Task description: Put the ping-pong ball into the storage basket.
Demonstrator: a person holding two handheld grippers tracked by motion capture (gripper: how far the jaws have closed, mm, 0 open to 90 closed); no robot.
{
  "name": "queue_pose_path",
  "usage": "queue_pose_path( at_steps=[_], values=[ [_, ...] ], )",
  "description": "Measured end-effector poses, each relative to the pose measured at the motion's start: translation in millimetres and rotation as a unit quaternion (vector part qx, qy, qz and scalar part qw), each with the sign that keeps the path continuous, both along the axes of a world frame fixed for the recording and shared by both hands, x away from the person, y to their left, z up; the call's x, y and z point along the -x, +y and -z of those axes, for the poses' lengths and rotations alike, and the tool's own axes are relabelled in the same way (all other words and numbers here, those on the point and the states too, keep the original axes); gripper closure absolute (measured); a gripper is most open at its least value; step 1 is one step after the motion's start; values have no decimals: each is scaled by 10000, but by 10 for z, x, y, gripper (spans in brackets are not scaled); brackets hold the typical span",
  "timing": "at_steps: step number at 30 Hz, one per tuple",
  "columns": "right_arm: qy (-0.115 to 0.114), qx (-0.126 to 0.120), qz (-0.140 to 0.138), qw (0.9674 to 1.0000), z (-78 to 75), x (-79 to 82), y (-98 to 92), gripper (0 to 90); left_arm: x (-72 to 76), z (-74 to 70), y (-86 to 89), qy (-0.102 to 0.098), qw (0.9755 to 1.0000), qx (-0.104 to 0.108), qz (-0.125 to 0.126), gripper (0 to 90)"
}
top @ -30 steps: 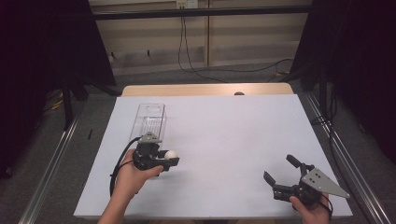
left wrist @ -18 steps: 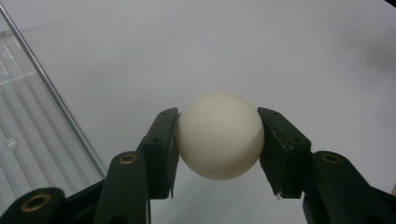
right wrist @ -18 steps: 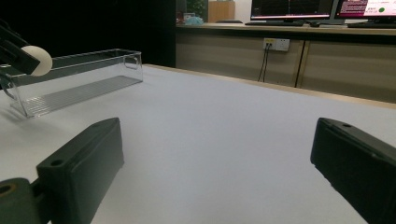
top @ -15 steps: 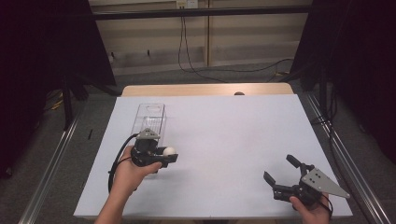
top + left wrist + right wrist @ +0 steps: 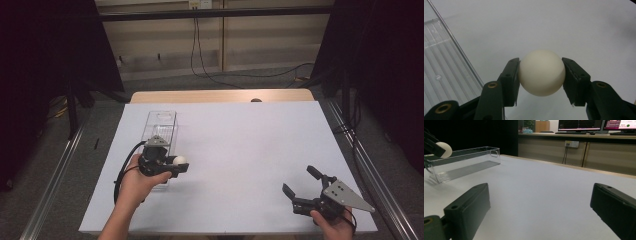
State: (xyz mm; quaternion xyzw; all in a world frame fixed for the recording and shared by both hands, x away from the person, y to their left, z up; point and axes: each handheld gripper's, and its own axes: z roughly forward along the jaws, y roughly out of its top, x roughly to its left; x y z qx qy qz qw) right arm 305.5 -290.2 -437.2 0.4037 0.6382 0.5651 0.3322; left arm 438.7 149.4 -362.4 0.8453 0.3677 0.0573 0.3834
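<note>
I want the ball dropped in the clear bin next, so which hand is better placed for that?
Left, probably. The left gripper already has its jaws shut on the white ball, right beside the clear bin. The right gripper sits open at the table's far corner.

Clear bin: near end hidden behind our left gripper | right hand: cropped at bottom edge

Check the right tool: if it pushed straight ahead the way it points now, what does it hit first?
Probably nothing near. The right tool, jaws open, points over bare white table; in the right gripper view the clear bin and the ball sit off to the left of its line. Depth beyond the far edge is unclear.
</note>
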Motion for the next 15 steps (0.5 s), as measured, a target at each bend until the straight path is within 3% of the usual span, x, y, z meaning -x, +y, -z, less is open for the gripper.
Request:
queue_pose_path(
  at_steps=[3,9,10,15],
  values=[
    [-3,-1,4,10000,-1,-1,0,22,0,-10,-7,38,9999,72,-78,511],
    [-3,2,4,10000,-1,0,-1,22,-26,-40,17,15,10000,-52,-10,511],
    [-9,-2,20,10000,-1,-1,1,22,-25,-41,11,55,10000,30,-55,511],
    [7,-2,-12,10000,-2,0,0,22,-41,-44,14,45,10000,30,-79,511]
  ],
)
